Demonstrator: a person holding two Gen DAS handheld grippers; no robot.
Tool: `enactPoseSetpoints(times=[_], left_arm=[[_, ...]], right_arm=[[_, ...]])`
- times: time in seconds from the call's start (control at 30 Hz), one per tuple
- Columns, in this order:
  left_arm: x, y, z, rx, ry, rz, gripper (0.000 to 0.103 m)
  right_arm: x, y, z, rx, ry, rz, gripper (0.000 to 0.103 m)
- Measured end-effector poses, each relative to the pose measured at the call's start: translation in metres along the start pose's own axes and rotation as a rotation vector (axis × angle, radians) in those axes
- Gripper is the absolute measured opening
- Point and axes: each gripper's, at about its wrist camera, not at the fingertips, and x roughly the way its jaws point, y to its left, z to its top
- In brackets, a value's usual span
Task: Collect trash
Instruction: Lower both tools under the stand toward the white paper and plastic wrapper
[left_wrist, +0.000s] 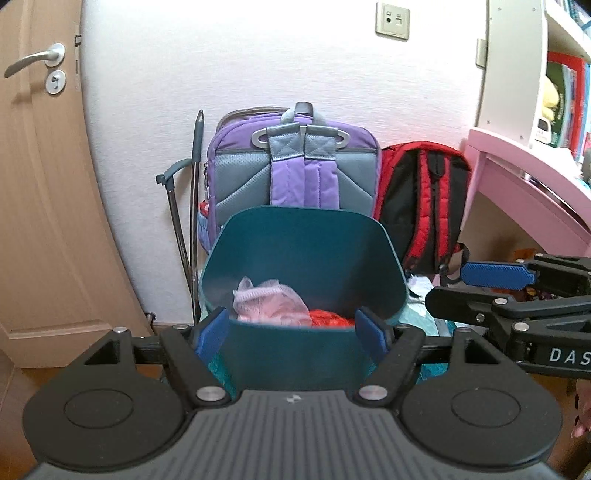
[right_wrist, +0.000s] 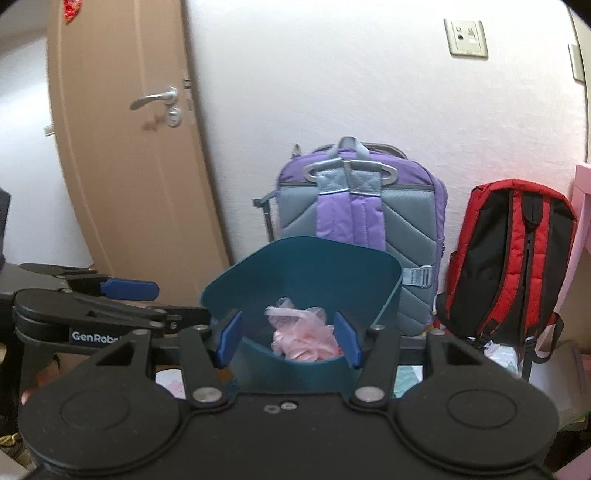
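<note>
The teal bin (left_wrist: 303, 258) is standing on the floor before the purple backpack (left_wrist: 295, 166), holding a crumpled pink bag (left_wrist: 266, 301): light, soft, slippery film, best pinched at a bunched fold. Left tool (left_wrist: 295, 332) and right tool (right_wrist: 288, 341) are gaping, grasping nothing.

A bin (left_wrist: 303, 258) stands before a backpack (left_wrist: 295, 166) that leans on the wall (left_wrist: 221, 74). A second backpack (left_wrist: 421, 199) sits right of the first, under a desk (left_wrist: 524, 173). A door (left_wrist: 44, 184) is at the left, and a cart handle (left_wrist: 173, 206) stands between it and the first backpack. In the bin lies a plastic bag (left_wrist: 269, 302), with what may be a wrapper (left_wrist: 328, 317) to its right. An outlet (left_wrist: 393, 20) is on the wall above. The left gripper (left_wrist: 295, 332) and right gripper (right_wrist: 288, 341) frame the bin's near rim.
</note>
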Motion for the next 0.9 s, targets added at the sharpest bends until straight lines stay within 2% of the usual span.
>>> enactPoseSetpoints(times=[0.07, 0.1, 0.13, 0.3, 0.47, 0.67, 0.8, 0.9], left_arm=[[-0.011, 0.0, -0.008, -0.001, 0.004, -0.006, 0.075], [-0.017, 0.0, -0.015, -0.002, 0.006, -0.013, 0.078], [-0.021, 0.001, -0.02, -0.006, 0.01, -0.018, 0.085], [-0.04, 0.013, -0.055, -0.042, 0.032, -0.045, 0.086], [-0.038, 0.038, -0.095, -0.105, 0.073, -0.046, 0.086], [0.0, 0.083, -0.149, -0.194, 0.161, 0.008, 0.086], [0.036, 0.114, -0.188, -0.268, 0.217, 0.01, 0.086], [0.069, 0.134, -0.219, -0.303, 0.277, 0.033, 0.086]], right_arm=[[-0.011, 0.008, -0.006, -0.007, -0.003, 0.021, 0.055], [-0.016, 0.013, -0.01, -0.014, -0.003, 0.03, 0.055], [-0.019, 0.016, -0.013, -0.02, -0.004, 0.035, 0.055], [-0.029, 0.028, -0.037, -0.036, 0.013, 0.074, 0.055], [-0.019, 0.029, -0.073, -0.03, 0.069, 0.094, 0.055], [0.015, 0.025, -0.128, -0.007, 0.18, 0.097, 0.056], [0.047, 0.02, -0.177, 0.033, 0.26, 0.1, 0.056], [0.077, 0.016, -0.22, 0.056, 0.339, 0.068, 0.056]])
